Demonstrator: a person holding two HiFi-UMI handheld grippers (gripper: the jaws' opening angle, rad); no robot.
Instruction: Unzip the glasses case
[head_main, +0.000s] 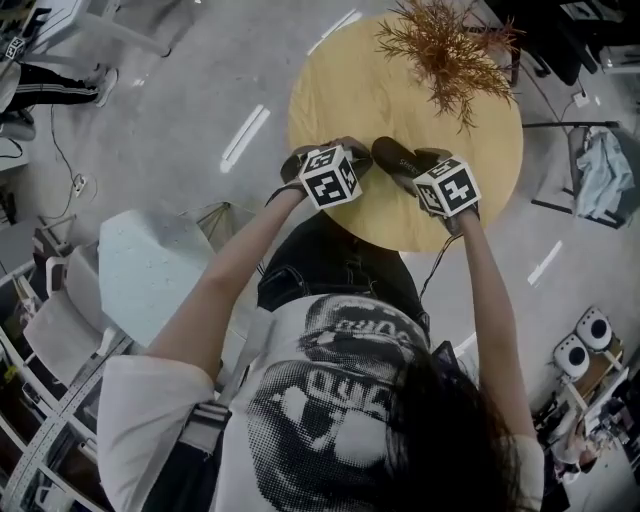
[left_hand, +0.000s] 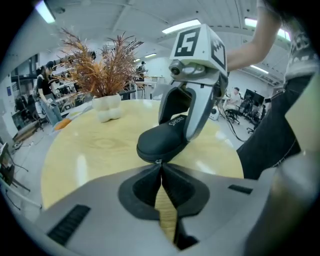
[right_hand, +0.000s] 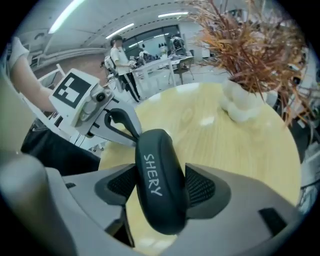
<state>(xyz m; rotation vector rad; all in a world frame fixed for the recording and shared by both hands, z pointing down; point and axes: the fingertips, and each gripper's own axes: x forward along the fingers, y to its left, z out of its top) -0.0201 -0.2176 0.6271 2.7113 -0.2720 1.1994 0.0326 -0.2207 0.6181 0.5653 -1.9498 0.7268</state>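
Glasses case (right_hand: 156, 165): one, dark, over the near edge of the table (head_main: 340, 90), held between the two grippers.
Right gripper (right_hand: 160, 184): jaws clamped across the case's middle.
Left gripper (left_hand: 160, 167): jaws together, tips pinching the zipper pull (left_hand: 158, 161) at the case's end.
Room: bare wood around; one potted plant (head_main: 445, 45) at the far edge.

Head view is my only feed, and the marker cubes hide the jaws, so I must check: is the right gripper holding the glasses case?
Observer: Yes, the right gripper is clamped across the glasses case, a pad on each side.
Operator: And the left?
Observer: The left gripper is shut on the small zipper pull at the case's end.
Operator: Unzipped at all?
Observer: Not visibly; the seam by the pull looks closed.
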